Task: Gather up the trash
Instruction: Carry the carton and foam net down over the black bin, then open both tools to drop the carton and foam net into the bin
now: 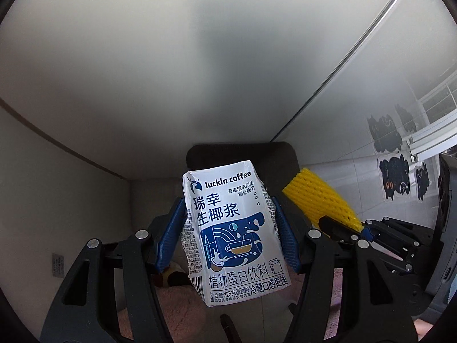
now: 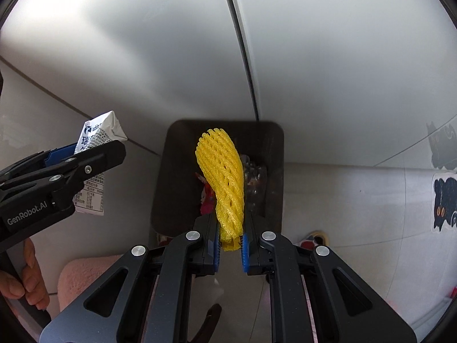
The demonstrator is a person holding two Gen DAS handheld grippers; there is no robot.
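My left gripper [image 1: 228, 228] is shut on a white and blue luckin coffee drink carton [image 1: 232, 234], held upright above the floor. The carton also shows at the left of the right wrist view [image 2: 98, 140]. My right gripper [image 2: 230, 243] is shut on a yellow foam fruit net [image 2: 222, 177], held over a dark square trash bin [image 2: 275, 171]. The net shows in the left wrist view [image 1: 320, 197] to the right of the carton. The bin [image 1: 280, 160] stands behind the carton and holds a clear plastic bottle [image 2: 255, 180] and red wrappers [image 2: 207, 200].
The bin stands against a grey cabinet [image 2: 142, 43] with a vertical door seam. A pink fluffy mat [image 2: 82, 277] lies on the pale floor at the lower left. Black cat stickers [image 2: 445, 200] are on the tiled floor at the right.
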